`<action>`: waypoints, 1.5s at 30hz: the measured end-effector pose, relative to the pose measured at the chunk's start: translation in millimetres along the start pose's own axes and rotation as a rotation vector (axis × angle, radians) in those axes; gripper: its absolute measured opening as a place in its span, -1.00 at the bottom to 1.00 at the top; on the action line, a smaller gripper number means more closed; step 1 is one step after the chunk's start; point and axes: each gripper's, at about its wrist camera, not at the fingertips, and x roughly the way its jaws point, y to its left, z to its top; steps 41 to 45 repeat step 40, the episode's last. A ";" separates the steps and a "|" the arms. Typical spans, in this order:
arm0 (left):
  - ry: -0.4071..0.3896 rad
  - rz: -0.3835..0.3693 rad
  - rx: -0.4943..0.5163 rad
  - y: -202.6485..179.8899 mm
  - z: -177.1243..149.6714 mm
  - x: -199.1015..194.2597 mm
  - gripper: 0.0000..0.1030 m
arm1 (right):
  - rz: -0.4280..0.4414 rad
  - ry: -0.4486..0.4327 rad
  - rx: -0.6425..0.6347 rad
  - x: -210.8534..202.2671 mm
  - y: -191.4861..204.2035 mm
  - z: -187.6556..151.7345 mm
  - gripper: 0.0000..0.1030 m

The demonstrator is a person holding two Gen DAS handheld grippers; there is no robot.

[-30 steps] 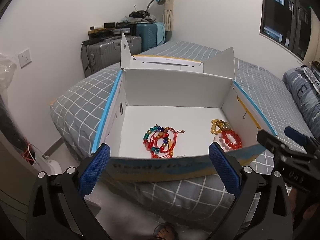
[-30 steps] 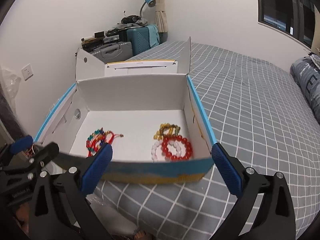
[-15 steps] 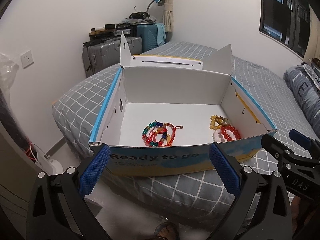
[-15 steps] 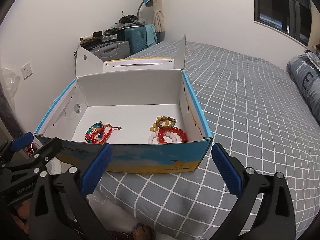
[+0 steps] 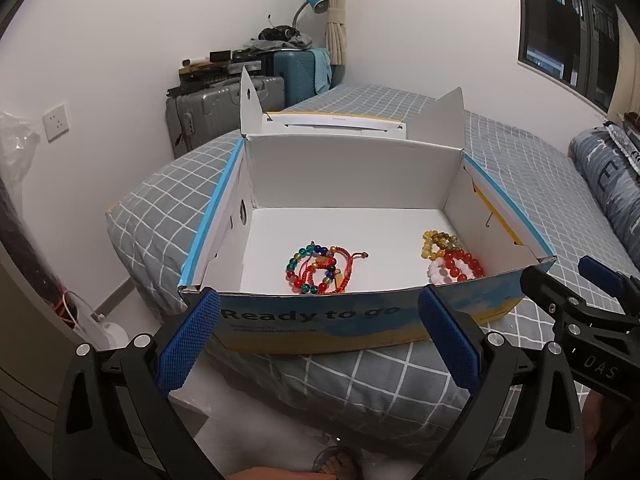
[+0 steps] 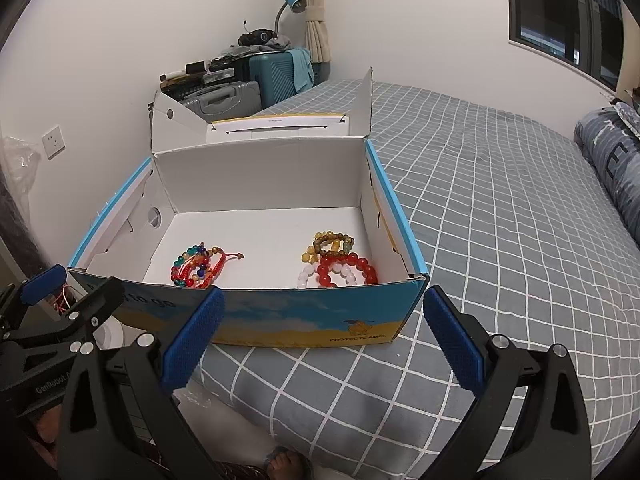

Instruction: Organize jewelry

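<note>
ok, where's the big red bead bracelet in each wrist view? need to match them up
Left wrist: red bead bracelet lies right of centre, in the cardboard box, at its near right corner.
Right wrist: red bead bracelet lies just right of centre, in the same corner, overlapping white beads.
Shared landmark: the blue desk lamp at the back wall.

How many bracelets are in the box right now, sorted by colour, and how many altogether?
Inside the open shoe box:
Multicoloured bead bracelet: 1
Red woven cord bracelet: 1, tangled with the multicoloured one
Amber-brown bead bracelet: 1
Red bead bracelet: 1
White bead bracelet: 1
Total: 5 as far as the overlapping piles show.
</note>
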 end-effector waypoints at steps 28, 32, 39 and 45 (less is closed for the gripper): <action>0.024 -0.011 -0.001 -1.0 -0.2 3.8 0.89 | 0.000 0.013 0.007 5.4 0.7 0.0 0.85; 0.025 -0.011 -0.003 -0.9 0.2 4.5 0.89 | -0.002 0.014 0.008 5.5 0.2 0.2 0.85; 0.026 -0.028 -0.011 -1.0 -1.1 4.3 0.89 | -0.005 0.014 0.007 6.8 -0.7 -0.6 0.85; 0.026 -0.028 -0.010 -1.0 -1.6 4.1 0.89 | -0.006 0.012 0.006 6.4 -0.8 -0.9 0.85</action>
